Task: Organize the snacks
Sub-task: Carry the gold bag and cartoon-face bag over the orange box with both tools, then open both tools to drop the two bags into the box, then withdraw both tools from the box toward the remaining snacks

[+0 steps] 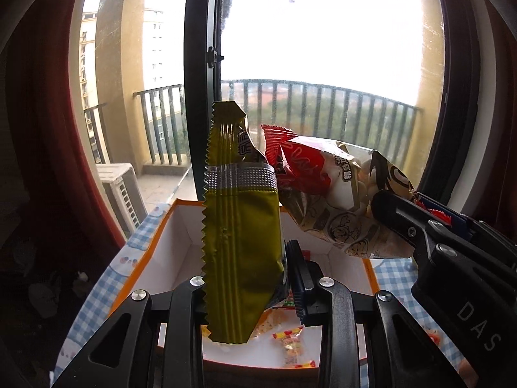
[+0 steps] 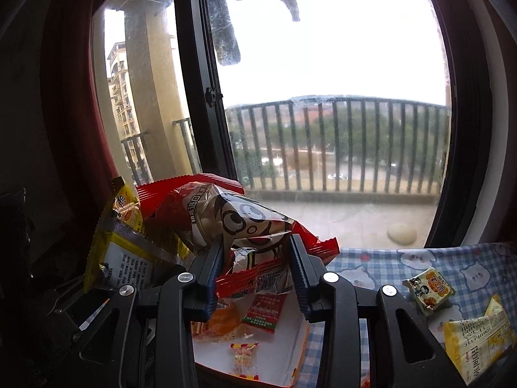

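Both packets hang directly over the open white box [image 1: 181,226], so the coming move is most likely straight down. The left tongs [image 1: 245,278] are clamped on the yellow packet [image 1: 242,242], which stands upright with its long axis vertical. The right tongs [image 2: 257,278] are clamped on the red-and-white packet [image 2: 245,226], which lies slantwise just beside the yellow one and above the box's right side.
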`<control>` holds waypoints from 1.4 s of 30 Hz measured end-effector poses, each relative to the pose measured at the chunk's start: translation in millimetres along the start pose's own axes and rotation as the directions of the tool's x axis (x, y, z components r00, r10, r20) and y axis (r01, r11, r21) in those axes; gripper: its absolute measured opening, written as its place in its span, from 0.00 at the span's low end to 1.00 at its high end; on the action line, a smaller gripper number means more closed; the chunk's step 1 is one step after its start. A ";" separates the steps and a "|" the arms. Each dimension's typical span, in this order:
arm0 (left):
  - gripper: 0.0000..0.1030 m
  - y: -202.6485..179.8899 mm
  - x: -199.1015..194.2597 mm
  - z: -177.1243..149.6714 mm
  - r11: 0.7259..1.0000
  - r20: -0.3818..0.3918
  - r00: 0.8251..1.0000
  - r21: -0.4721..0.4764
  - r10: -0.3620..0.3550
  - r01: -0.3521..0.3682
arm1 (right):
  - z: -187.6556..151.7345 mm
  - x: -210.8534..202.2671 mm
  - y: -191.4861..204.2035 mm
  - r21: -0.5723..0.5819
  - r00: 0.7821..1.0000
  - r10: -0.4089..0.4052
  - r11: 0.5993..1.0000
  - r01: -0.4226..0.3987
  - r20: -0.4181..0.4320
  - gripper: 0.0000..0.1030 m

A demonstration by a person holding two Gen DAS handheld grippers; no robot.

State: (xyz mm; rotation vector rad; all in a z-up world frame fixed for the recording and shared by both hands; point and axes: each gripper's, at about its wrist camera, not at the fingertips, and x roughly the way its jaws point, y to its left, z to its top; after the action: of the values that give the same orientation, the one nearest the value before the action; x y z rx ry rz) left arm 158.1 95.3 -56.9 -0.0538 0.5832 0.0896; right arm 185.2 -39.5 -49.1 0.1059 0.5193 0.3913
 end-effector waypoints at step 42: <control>0.95 34.4 54.5 -38.2 0.996 -0.238 0.971 -0.084 0.020 -0.041 | -31.5 107.9 36.1 -0.102 0.938 0.015 0.993 -0.054 -0.348 0.91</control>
State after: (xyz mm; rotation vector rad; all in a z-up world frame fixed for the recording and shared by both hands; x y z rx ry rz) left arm 179.0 130.4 -119.7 -0.1428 0.8189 0.1401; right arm 243.2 35.8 -119.1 -0.0634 0.8436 0.4758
